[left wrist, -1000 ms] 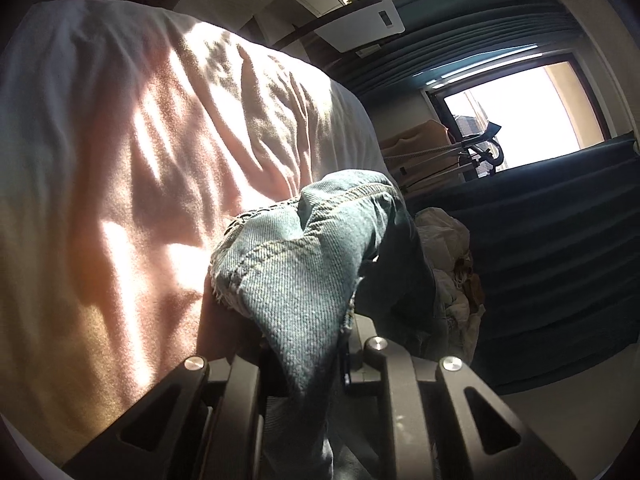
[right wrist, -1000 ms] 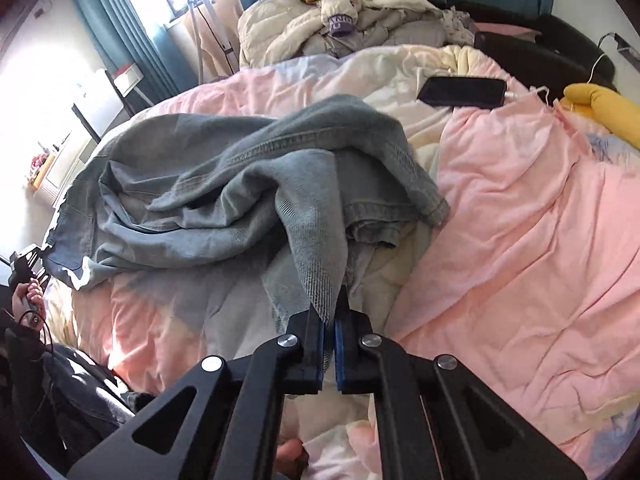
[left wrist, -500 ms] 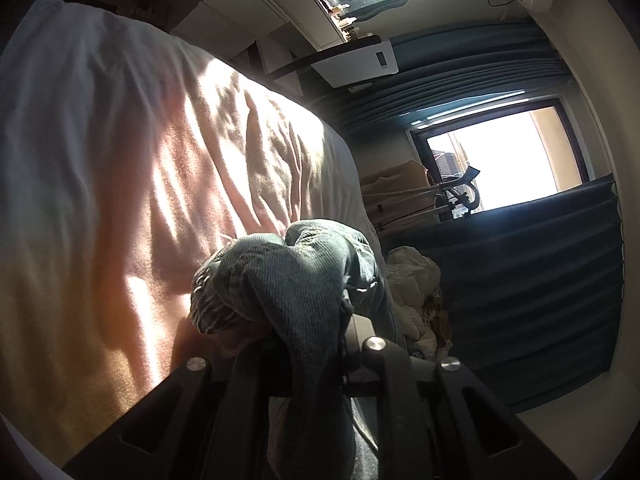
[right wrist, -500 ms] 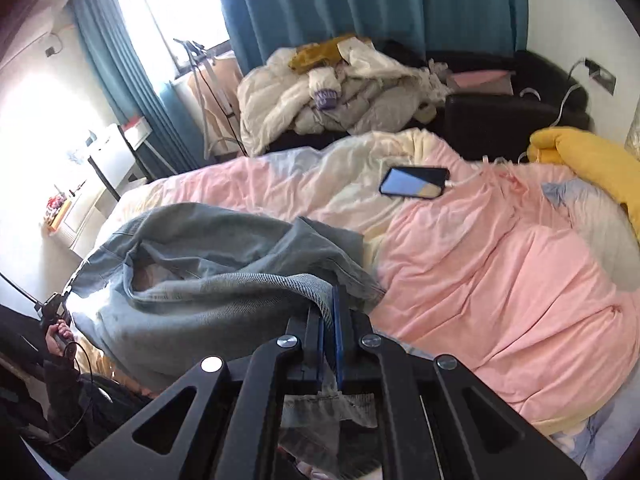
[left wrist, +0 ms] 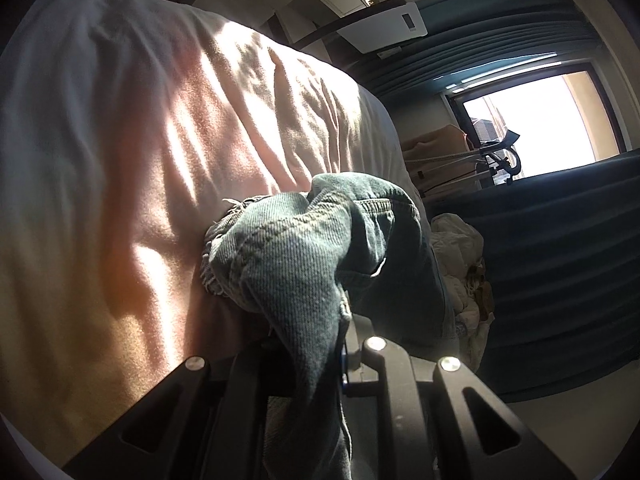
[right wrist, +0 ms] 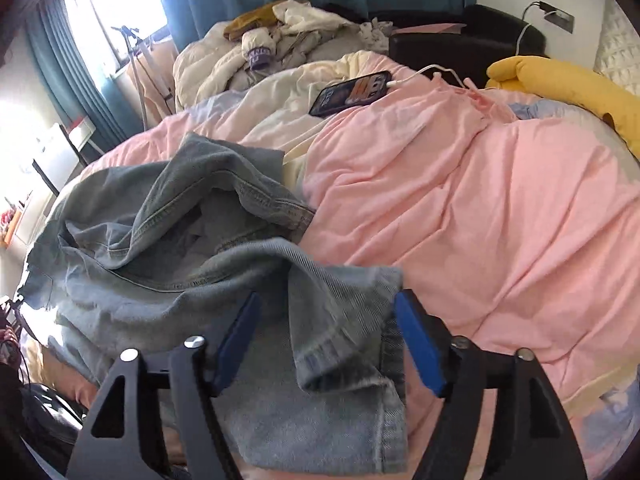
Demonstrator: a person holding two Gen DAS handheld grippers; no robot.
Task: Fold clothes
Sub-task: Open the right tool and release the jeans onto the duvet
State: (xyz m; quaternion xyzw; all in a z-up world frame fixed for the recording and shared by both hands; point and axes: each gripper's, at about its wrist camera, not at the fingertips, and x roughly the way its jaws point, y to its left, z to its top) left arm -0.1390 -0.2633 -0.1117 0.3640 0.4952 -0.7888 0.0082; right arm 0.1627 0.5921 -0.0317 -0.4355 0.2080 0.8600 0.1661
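Right wrist view, right claw spread over jeans, phone beyond, left claw pinching denim

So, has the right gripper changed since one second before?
Yes. The right gripper has opened and released the jeans, whose end now lies on the pink duvet.

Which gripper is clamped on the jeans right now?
The left gripper: closed on bunched jeans. The right gripper stands open over them.

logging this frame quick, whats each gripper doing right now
Left gripper: shut on the jeans.
Right gripper: open, its blue pads on either side of a jeans fold, not clamping it.
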